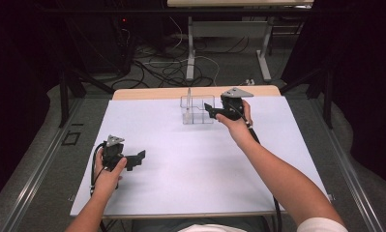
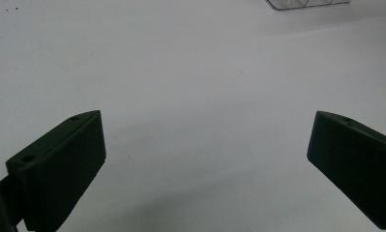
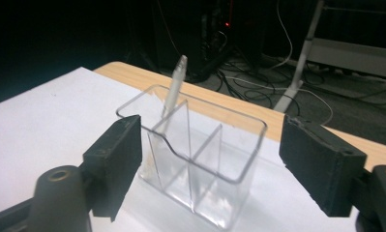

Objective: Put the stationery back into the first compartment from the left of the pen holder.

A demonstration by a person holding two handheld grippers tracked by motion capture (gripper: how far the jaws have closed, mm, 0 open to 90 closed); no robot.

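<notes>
Black jaws on the left gripper (image 1: 141, 158) stand wide apart with nothing between them, low over the white sheet (image 1: 190, 159). Farther right, near the table's far edge, stands the clear plastic holder (image 3: 202, 154) with a see-through pen (image 3: 175, 86) leaning inside. The right gripper (image 3: 210, 154) is spread wide, gripping nothing. That pen looks light, thin and slippery, so pinch its top gently.

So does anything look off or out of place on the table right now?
Nothing stands out. The clear organizer stands upright on the white sheet, and the pen leans in one back compartment. Nothing is spilled or broken. Both tools, left and right, are open and hold nothing.
</notes>
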